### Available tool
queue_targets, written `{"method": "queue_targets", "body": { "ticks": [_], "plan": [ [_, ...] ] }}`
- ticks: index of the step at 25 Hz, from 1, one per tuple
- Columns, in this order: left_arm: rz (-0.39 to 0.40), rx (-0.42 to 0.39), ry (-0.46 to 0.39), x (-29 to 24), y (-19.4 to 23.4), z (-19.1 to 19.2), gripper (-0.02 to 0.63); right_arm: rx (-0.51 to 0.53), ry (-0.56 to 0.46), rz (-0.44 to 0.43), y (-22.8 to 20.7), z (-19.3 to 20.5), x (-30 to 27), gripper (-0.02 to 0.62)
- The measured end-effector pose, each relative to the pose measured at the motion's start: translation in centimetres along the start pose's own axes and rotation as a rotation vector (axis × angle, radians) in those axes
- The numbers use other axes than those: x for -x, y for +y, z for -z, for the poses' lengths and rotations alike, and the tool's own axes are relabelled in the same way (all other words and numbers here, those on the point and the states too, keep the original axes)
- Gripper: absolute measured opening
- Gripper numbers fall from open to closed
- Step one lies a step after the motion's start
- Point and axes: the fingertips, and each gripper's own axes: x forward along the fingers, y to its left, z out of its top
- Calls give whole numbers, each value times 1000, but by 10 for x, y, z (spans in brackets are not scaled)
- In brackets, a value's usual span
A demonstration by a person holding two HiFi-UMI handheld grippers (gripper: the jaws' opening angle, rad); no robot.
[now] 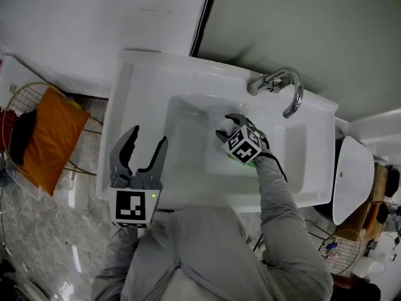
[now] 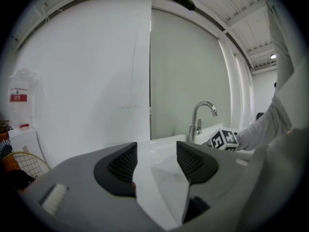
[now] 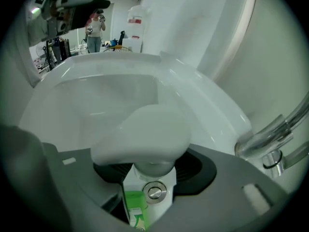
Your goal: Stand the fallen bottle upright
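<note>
Holding my left claw (image 1: 149, 137) spread and empty above the left ledge of the sink (image 1: 135, 99), I pinch the bottle (image 3: 144, 129) by its neck in my right claw (image 1: 225, 125), down inside the basin. My pads sit just under the white pump head, so I judge the heavier body could swing or slip if I turn it hastily, or knock the tap (image 1: 283, 83). The basin holds only this bottle. I cannot tell how full the bottle is.
</note>
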Motion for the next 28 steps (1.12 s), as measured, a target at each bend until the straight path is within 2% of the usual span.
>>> {"method": "queue_targets", "body": {
  "ticks": [6, 14, 22, 28],
  "plan": [
    [0, 6, -18, 7, 5, -1, 298, -27, -132, 55, -13, -46, 31, 241],
    [-16, 38, -19, 7, 11, 0, 298, -121, -306, 140, -66, -107, 67, 241],
    [-31, 42, -20, 9, 12, 2, 298, -264, -434, 218, -113, -143, 77, 241],
    [-42, 53, 2, 9, 21, 8, 298, -363, -480, 256, -138, -156, 67, 241]
  ]
}}
